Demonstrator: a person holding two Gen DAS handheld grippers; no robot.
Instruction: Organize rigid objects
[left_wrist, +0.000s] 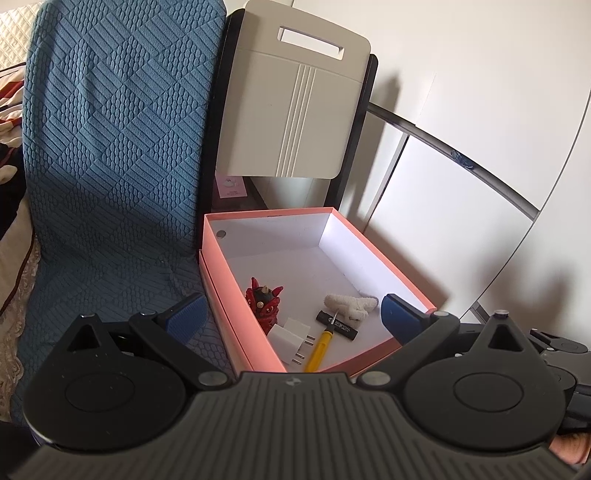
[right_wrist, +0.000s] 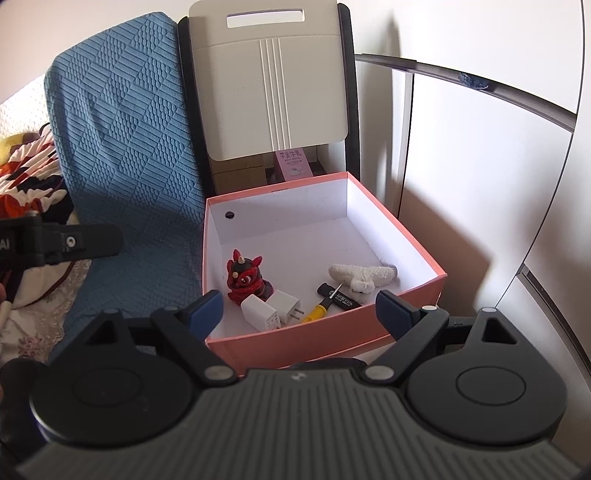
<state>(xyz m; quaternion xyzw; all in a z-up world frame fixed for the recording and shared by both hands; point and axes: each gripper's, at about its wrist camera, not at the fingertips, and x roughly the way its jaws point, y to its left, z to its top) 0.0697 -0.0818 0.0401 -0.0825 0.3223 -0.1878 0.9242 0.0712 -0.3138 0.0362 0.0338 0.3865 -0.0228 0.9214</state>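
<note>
A pink box (left_wrist: 251, 347) with a white inside stands open on the blue-covered seat. In it lie a red horned figurine (left_wrist: 264, 301), two white plug adapters (left_wrist: 290, 338), a yellow screwdriver (left_wrist: 317, 350), a black tube (left_wrist: 338, 325) and a white fuzzy toy (left_wrist: 351, 304). My left gripper (left_wrist: 293, 315) hovers over the box's near corner, open, nothing between its blue pads. In the right wrist view the same box (right_wrist: 314, 343) holds the figurine (right_wrist: 245, 275), adapters (right_wrist: 260, 314), screwdriver (right_wrist: 314, 314), tube (right_wrist: 338, 295) and toy (right_wrist: 364, 275). My right gripper (right_wrist: 299, 310) is open and empty above the box's near wall.
A blue textured cover (left_wrist: 110, 166) drapes the seat left of the box. A beige panel with a handle slot (right_wrist: 273, 81) stands behind it. White cabinet doors (right_wrist: 480, 147) close off the right side. A patterned blanket (right_wrist: 29, 177) lies far left, with part of the other gripper (right_wrist: 55, 243) over it.
</note>
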